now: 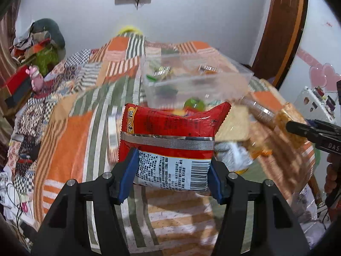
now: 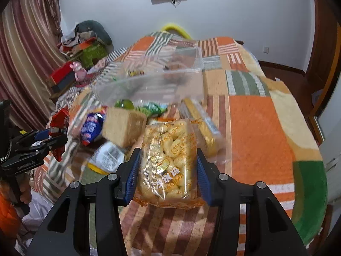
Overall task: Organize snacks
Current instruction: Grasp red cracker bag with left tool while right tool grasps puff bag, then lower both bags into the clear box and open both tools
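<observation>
Left wrist view: the left hand-held gripper (image 1: 170, 171) is clamped on a red snack packet (image 1: 170, 143), raised over the bed (image 1: 70, 136) before the clear plastic box (image 1: 191, 81).

Right wrist view: the right hand-held gripper (image 2: 168, 177) is clamped on a sachima packet (image 2: 170, 162) above the bed, near the loose snack pile (image 2: 119, 128).

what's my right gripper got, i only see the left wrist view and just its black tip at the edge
Observer: The right gripper is shut on a clear sachima packet, puffed yellow pieces inside.
Operator: is it lifted or lying on the bed
Observer: Cannot tell its height; the packet sits between the blue pads, with the patchwork blanket beneath and beyond it.
Operator: whats right of the clear bin, my view cuts off there
Observer: To the right of the clear bin only blanket shows; the loose snacks lie in front of it and to the left.
</observation>
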Demonstrator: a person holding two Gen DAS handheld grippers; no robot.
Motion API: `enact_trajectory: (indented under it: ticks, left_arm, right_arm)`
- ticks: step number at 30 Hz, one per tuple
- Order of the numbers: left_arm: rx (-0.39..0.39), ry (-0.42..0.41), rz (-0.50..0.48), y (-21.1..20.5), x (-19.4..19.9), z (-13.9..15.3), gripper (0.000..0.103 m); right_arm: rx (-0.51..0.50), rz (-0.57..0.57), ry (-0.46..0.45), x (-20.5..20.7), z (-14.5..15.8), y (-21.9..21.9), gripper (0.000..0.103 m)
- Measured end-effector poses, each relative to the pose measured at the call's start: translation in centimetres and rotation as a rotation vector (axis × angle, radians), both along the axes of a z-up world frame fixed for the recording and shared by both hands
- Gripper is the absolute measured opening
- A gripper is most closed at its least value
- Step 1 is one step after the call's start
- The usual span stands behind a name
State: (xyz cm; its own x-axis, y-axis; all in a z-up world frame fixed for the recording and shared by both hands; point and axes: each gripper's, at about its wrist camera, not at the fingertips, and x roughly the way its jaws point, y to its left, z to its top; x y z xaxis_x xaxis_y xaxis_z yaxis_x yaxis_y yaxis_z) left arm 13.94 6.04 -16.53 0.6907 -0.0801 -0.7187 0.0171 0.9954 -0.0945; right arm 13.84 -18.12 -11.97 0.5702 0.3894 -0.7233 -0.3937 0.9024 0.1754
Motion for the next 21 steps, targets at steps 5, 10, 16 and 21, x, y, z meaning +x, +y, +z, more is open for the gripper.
enact_trajectory:
  ticks: [5, 10, 16, 21]
  left_arm:
    - [-0.015, -0.053, -0.013, -0.4, 1.0, 2.3, 0.059]
    - [-0.013, -0.096, -0.021, -0.8, 2.9, 4.2, 0.059]
    - [-0.006, -0.146, -0.038, -1.1, 5.2, 5.9, 0.059]
    - [-0.001, -0.178, -0.042, -1.3, 7.5, 7.0, 0.059]
  right_arm:
    - [0.022, 0.005, -0.062, 0.7, 2.1, 0.2, 0.045]
    - [0.025, 0.009, -0.119, 1.8, 3.6, 0.6, 0.045]
    - [0.025, 0.008, -0.176, 3.7, 5.2, 1.1, 0.045]
    - [0.032, 0.013, -0.220, 5.7, 6.5, 1.8, 0.045]
